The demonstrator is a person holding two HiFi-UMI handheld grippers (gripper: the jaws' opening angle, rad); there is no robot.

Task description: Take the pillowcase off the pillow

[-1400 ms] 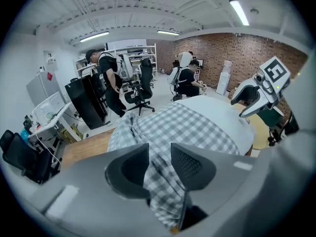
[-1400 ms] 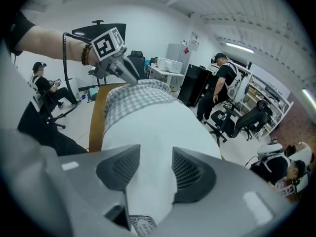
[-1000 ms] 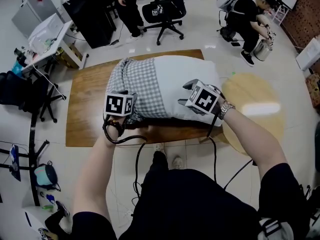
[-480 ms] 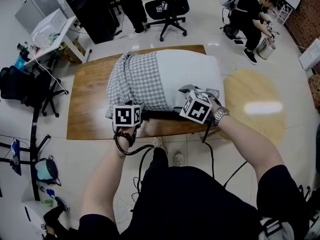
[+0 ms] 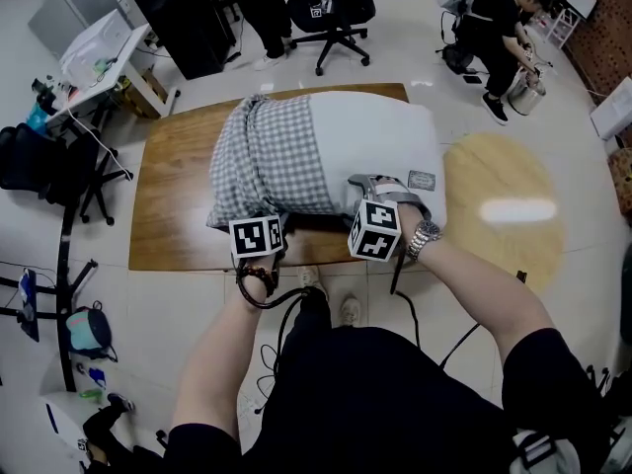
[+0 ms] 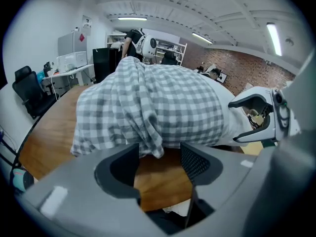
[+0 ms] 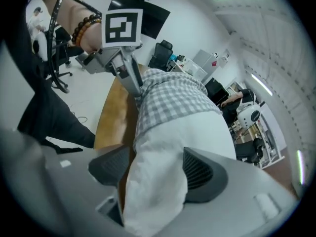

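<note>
Two pairs of jaws have just swung wide at the near edge of a wooden table (image 5: pixel 173 196), where a white pillow (image 5: pixel 380 141) lies with its checked pillowcase (image 5: pixel 272 156) bunched over its left half. The left tongs (image 6: pixel 160 154) face a hanging fold of the case, only bare table between them. The right tongs (image 7: pixel 155 169) straddle the pillow's bare corner, unclamped. The step likely goes best by pinching that corner firmly, taking the fold deep, then drawing the two apart.
</note>
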